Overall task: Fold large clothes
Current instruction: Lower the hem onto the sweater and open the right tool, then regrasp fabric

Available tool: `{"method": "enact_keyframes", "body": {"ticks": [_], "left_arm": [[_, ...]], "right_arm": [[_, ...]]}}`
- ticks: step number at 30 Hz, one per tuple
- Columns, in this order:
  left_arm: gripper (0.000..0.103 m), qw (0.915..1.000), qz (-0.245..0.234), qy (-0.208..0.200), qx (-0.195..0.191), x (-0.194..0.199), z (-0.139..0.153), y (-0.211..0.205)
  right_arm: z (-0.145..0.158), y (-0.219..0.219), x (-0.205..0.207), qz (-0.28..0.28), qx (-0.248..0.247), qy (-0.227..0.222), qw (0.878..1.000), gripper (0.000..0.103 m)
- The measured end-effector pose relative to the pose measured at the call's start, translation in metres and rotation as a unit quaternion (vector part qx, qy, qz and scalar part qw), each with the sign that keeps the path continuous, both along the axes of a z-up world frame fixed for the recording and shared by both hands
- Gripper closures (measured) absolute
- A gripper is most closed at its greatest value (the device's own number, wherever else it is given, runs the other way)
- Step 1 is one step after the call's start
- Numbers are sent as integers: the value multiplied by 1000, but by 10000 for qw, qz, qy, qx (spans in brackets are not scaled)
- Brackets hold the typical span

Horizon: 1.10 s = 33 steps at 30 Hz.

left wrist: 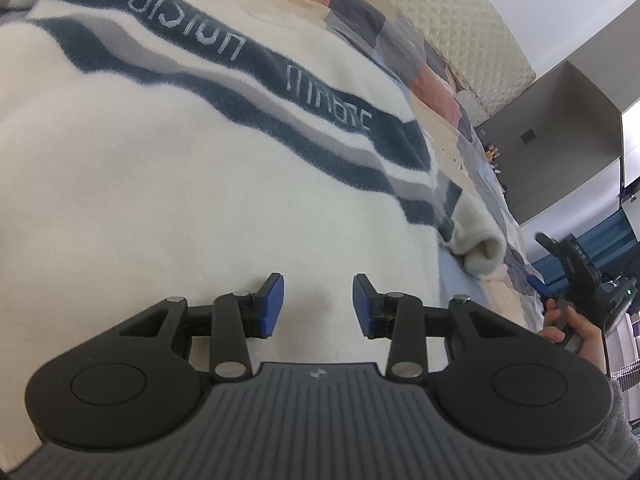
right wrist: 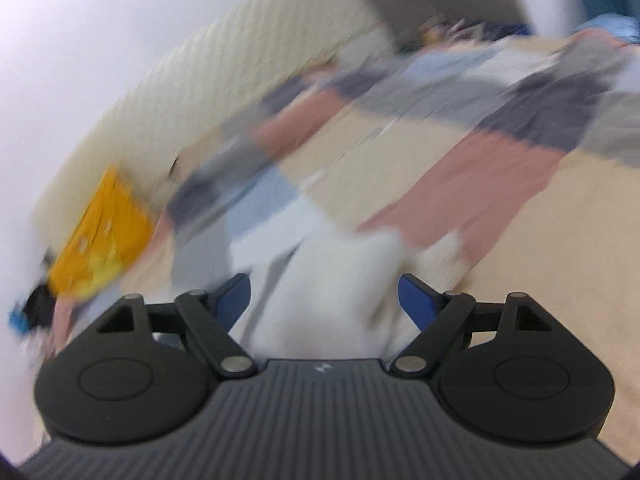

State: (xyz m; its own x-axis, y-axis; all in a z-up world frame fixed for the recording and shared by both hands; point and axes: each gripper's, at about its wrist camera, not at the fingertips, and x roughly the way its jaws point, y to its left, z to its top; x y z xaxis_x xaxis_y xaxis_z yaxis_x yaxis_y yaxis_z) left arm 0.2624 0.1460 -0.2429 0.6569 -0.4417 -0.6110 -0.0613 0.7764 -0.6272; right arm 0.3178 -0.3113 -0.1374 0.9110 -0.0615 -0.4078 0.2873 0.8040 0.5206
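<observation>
- Two grippers show: the left gripper (left wrist: 318,304) hangs partly spread over the cream sweater (left wrist: 168,184), pinching nothing.
- Right gripper (right wrist: 324,300) is spread wide; blurred white fabric (right wrist: 332,280) lies between its pads, unpinched.
- Beyond lie the patchwork bedspread (right wrist: 520,208), quilted headboard (left wrist: 460,28) and a yellow bag (right wrist: 104,232).

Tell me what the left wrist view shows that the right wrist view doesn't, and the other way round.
Only the left wrist view shows the white sweater spread flat, its blue and grey bands with lettering, a rolled cuff, and a hand holding the right tool at the far right. Only the right wrist view, blurred, shows a yellow item near the headboard and white fabric between the right tool's open fingers, not pinched. Both show the patchwork bedspread and the quilted cream headboard.
</observation>
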Motion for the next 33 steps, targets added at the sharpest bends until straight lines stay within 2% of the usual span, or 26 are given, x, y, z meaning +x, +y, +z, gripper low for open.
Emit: {"method": "enact_keyframes", "body": {"ticks": [4,12,14,18,20,24,25,26,29,33], "left_arm": [[60,10000,15,7,8,1,-1,-1],[60,10000,24,50,22,5,-3,-1],[60,10000,16,58,33,6,-3,-2],[60,10000,34,69,21,8,-4,-3],[60,10000,42,74,16,9,-4,-4],[59,10000,42,83,29,11,-5,-4],[59,10000,40,84,35,11,-5,-4],[59,10000,34,79,43,11,-5,-4],[59,9999,40,77,78,12,-5,-6],[59,9999,46,31,152,11,-2,-8]], "right_arm": [[-12,-24,-6,-382,354,-89,9986,19],[-46,-47,15,-653,1150,400,9904,22],[-53,-48,22,-708,1267,412,9886,30],[-66,-51,36,-793,1483,517,9844,38],[-72,-51,40,-806,1578,701,9817,56],[-76,-42,52,-362,1626,789,9829,63],[-75,-40,55,-297,1568,811,9839,73],[-74,-39,58,-284,1498,868,9845,91],[-67,-46,58,-464,1566,838,9830,92],[-29,-65,56,-553,876,554,9931,92]]}}
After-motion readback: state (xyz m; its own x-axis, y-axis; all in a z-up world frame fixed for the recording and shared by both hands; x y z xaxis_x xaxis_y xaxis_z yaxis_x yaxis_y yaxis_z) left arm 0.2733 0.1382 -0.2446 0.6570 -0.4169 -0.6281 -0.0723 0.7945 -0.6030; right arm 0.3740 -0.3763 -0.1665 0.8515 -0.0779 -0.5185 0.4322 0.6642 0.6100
